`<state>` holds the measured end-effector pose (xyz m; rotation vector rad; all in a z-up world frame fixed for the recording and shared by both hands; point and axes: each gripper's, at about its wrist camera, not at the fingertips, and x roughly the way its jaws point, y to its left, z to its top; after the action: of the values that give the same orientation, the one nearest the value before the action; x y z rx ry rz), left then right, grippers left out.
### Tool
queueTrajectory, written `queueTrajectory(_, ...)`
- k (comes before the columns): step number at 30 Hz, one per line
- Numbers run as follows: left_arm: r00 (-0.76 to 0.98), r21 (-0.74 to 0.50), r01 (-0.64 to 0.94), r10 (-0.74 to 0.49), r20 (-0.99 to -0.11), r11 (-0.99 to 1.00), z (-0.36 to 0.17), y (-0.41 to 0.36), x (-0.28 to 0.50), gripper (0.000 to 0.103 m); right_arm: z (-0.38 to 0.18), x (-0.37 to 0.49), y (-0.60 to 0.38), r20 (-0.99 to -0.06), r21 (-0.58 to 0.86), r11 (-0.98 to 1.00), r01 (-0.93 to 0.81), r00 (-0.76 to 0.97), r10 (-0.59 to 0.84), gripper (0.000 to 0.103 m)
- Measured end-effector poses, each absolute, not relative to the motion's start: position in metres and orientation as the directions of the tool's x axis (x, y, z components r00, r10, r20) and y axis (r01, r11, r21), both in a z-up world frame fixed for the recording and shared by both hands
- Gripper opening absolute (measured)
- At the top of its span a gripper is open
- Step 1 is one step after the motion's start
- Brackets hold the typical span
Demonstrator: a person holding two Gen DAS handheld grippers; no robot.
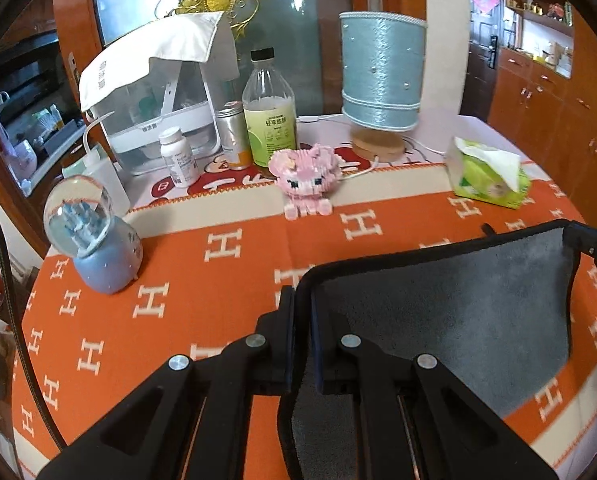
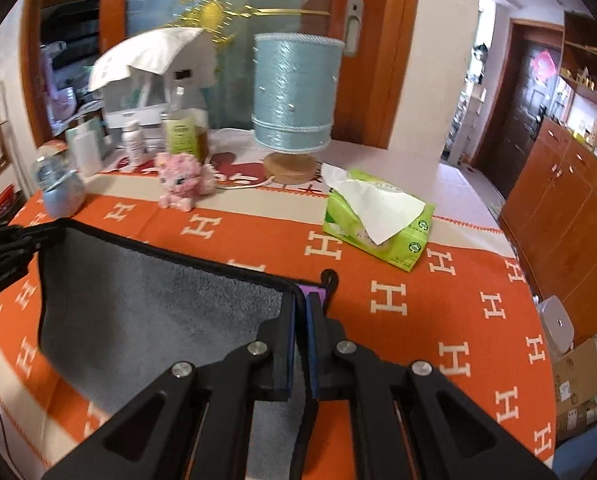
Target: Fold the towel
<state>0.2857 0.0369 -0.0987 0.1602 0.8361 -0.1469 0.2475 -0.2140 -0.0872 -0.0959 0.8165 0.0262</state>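
A grey towel point(image 1: 458, 312) with a black hem hangs stretched between my two grippers above the orange table cover point(image 1: 202, 280). My left gripper point(image 1: 302, 304) is shut on the towel's left top corner. My right gripper point(image 2: 301, 304) is shut on the towel's point(image 2: 158, 312) right top corner, where a purple tag and a black loop stick out. The right gripper shows at the right edge of the left wrist view point(image 1: 590, 244), and the left one at the left edge of the right wrist view point(image 2: 6, 240). The towel's lower part is hidden behind the fingers.
At the back of the table stand a snow globe point(image 1: 86, 236), a pink block figure point(image 1: 304, 180), a green tissue pack point(image 2: 378, 220), a blue lamp point(image 2: 294, 96), bottles point(image 1: 268, 108) and a covered white appliance point(image 1: 158, 92). Wooden cabinets point(image 2: 570, 208) stand to the right.
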Motion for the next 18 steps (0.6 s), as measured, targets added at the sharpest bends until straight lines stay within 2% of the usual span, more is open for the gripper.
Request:
queueTrajectory(10,0.618,0.125,0.112,0.03,-0.785,0.986,-0.146,0.027,0.332,0.006,-0.13,0.296,-0.205,-0.769,-0.12,0.993,-0.015,0.634,-0.084,0.005)
queueTrajectory(13,0.601,0.128,0.076,0.058,-0.797,0.989,-0.158,0.026,0.342,0.015,-0.143,0.307,-0.206,-0.794,-0.128,0.992,0.018,0.598,-0.113,0.007)
queueTrajectory(15,0.586,0.141,0.051,0.085,-0.806,0.989,-0.163,0.026,0.346,0.052,-0.148,0.311,-0.208,-0.807,-0.131,0.99,0.044,0.576,-0.132,0.018)
queueTrajectory(16,0.585,0.14,0.042,0.09,-0.806,0.989,-0.163,0.027,0.347,0.062,-0.148,0.311,-0.208,-0.805,-0.128,0.99,0.051,0.577,-0.134,0.02)
queueTrajectory(17,0.589,0.138,0.035,0.091,-0.803,0.99,-0.162,0.027,0.347,0.079,-0.145,0.309,-0.209,-0.798,-0.122,0.991,0.054,0.588,-0.13,0.025)
queueTrajectory(18,0.597,0.133,0.028,0.091,-0.797,0.991,-0.159,0.028,0.345,0.088,-0.141,0.306,-0.209,-0.789,-0.113,0.992,0.054,0.602,-0.123,0.033)
